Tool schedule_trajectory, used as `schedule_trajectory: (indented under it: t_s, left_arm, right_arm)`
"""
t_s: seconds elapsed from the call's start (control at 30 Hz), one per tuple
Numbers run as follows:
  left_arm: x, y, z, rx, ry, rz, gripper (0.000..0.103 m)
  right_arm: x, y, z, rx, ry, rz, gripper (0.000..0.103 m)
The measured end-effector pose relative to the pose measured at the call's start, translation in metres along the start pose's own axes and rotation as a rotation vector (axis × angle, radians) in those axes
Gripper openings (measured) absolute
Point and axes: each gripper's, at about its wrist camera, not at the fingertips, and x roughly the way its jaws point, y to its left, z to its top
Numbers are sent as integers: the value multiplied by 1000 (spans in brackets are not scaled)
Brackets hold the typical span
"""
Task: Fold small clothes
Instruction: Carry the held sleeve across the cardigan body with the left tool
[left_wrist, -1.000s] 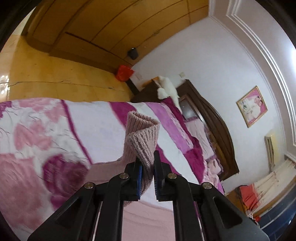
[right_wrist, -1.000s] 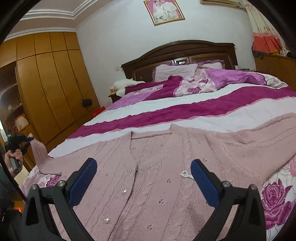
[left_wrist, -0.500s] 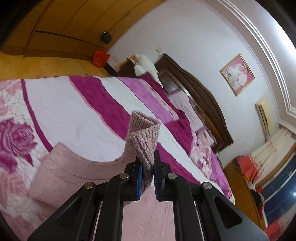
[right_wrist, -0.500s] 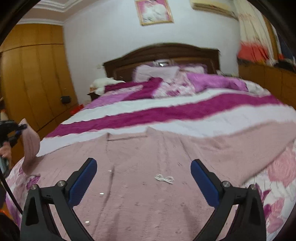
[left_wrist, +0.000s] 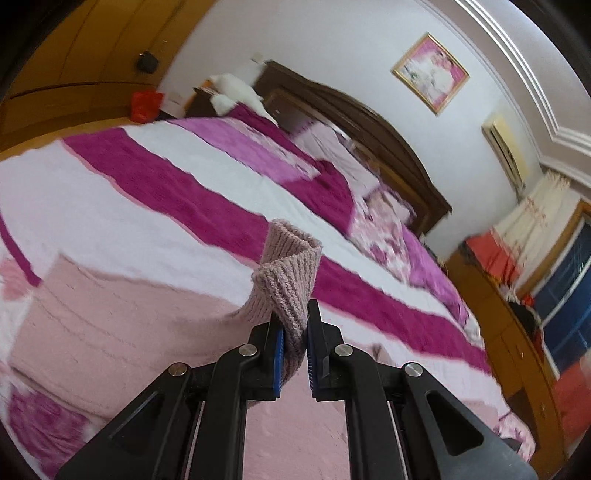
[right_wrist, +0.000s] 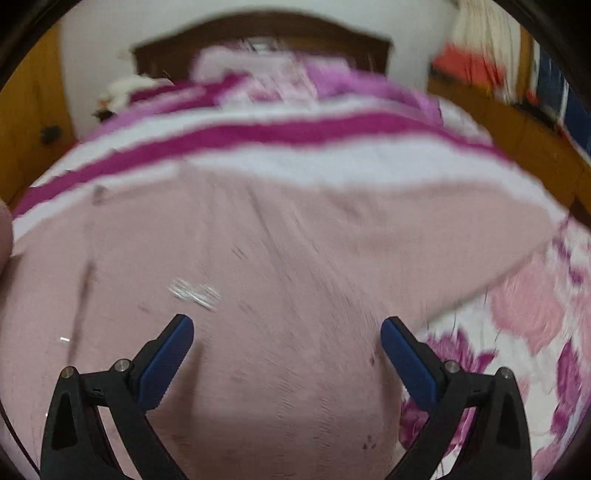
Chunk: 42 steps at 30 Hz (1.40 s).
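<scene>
A dusty-pink knitted cardigan (right_wrist: 280, 258) lies spread flat on the bed, blurred in the right wrist view. My left gripper (left_wrist: 294, 332) is shut on the ribbed cuff of its sleeve (left_wrist: 286, 273), which stands up folded between the blue pads; the sleeve (left_wrist: 110, 317) trails back to the left over the bedspread. My right gripper (right_wrist: 286, 332) hangs wide open just above the cardigan's body, nothing between its fingers. A small shiny ornament (right_wrist: 194, 291) shows on the knit left of it.
The bedspread (left_wrist: 184, 192) has magenta, white and floral stripes. A dark wooden headboard (left_wrist: 388, 147) and pillows lie at the far end. Wooden wardrobes (left_wrist: 74, 55) stand on the left, a red bag (left_wrist: 146, 105) on the floor, a low wooden cabinet (left_wrist: 509, 332) on the right.
My left gripper carried the cuff inward over the bed and rolled, the sleeve folding over behind it. My right gripper tilted down and dropped closer to the cardigan's body, still open.
</scene>
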Motion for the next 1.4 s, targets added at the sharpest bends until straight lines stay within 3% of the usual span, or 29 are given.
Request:
schedule_trajectory:
  t_s: [0.1, 0.2, 0.3, 0.4, 0.5, 0.6, 0.8, 1.4]
  left_arm:
    - [14, -19, -18, 46, 20, -11, 0]
    - [31, -38, -36, 77, 46, -24, 0]
    - [49, -59, -55, 94, 85, -48, 0]
    - [60, -83, -70, 138, 101, -62, 0]
    - [68, -101, -82, 179, 121, -81, 0]
    - [73, -110, -91, 198, 139, -91, 0]
    - [78, -118, -103, 190, 163, -114, 0]
    - [86, -151, -136, 291, 225, -121, 0]
  right_arm:
    - [-13, -12, 5, 58, -53, 62, 103]
    - [-31, -19, 10, 47, -135, 62, 103]
    - [-31, -26, 13, 68, -127, 50, 103]
    - [-28, -45, 13, 166, -109, 57, 103]
    - [-38, -65, 15, 272, -151, 81, 103]
    - [-47, -73, 18, 279, -197, 78, 103]
    - [-48, -82, 18, 296, -199, 97, 103]
    - [-44, -81, 15, 297, -166, 151, 103]
